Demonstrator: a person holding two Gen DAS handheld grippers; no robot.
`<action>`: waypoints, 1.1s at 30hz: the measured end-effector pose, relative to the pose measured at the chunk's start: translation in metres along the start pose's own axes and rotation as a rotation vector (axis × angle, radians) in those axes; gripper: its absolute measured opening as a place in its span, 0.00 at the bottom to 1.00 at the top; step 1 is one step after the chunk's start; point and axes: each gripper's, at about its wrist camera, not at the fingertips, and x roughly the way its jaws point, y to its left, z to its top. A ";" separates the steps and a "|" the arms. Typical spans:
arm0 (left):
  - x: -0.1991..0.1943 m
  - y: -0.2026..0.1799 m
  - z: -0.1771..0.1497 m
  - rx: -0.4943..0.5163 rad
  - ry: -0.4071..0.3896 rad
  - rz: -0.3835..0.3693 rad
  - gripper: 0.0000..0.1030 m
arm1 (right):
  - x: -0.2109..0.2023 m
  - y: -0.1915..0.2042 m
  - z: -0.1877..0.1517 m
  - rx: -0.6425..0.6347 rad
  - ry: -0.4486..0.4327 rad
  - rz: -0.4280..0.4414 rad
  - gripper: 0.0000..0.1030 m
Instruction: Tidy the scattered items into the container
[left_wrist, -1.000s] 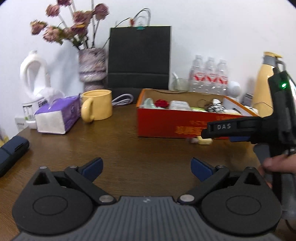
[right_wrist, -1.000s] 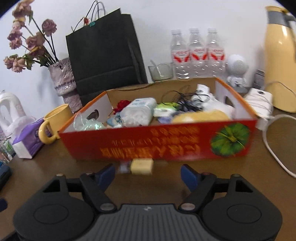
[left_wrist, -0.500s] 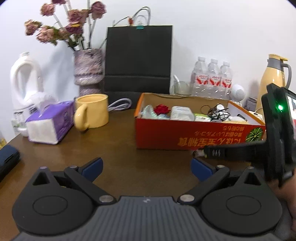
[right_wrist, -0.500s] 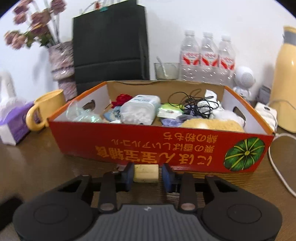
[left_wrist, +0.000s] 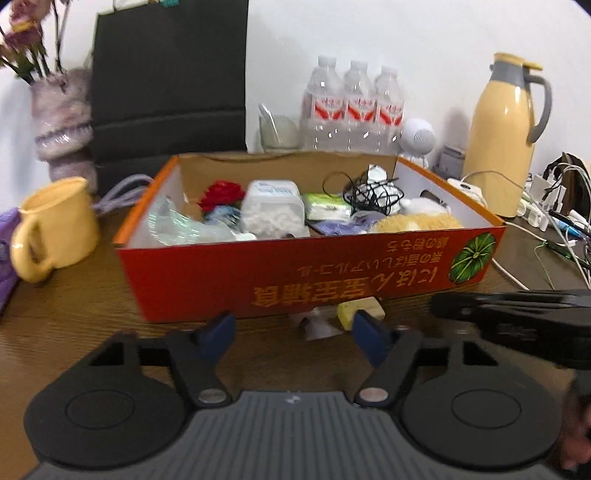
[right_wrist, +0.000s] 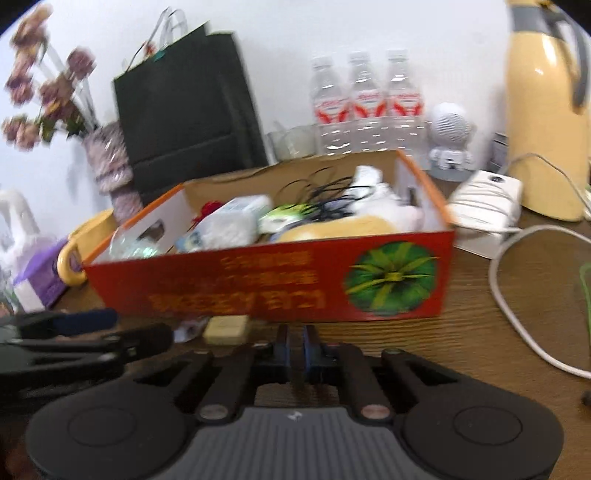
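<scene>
Wooden table (left_wrist: 74, 302): left gripper (left_wrist: 293, 330) closing, empty; right gripper (right_wrist: 296, 345) clenched, empty.

My left gripper (left_wrist: 293, 326) has just been closing, now half-open, nothing pinched. Landmark: the red cardboard box (left_wrist: 221, 273), full of clutter. A yellow eraser-like block (left_wrist: 360, 310) lies on the wooden table (left_wrist: 74, 314) against the box's front wall, just ahead of my right-hand fingertip (left_wrist: 365, 328); a small crumpled clear wrapper (left_wrist: 317, 326) sits beside it. Yellow mug (left_wrist: 55, 229) left of the box, yellow thermos jug (left_wrist: 506, 136) right of it, three water bottles (left_wrist: 354, 107) behind. My right gripper (left_wrist: 517, 321) comes in at the box's front right.
</scene>
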 end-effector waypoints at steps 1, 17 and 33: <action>0.008 -0.001 0.001 -0.008 0.017 0.002 0.59 | -0.003 -0.008 0.000 0.025 -0.007 0.000 0.11; -0.010 0.018 -0.013 -0.063 0.006 -0.012 0.23 | -0.014 0.012 -0.009 -0.077 -0.030 0.044 0.40; -0.046 0.041 -0.014 -0.133 -0.089 0.040 0.23 | 0.044 0.088 -0.002 -0.159 0.052 0.003 0.49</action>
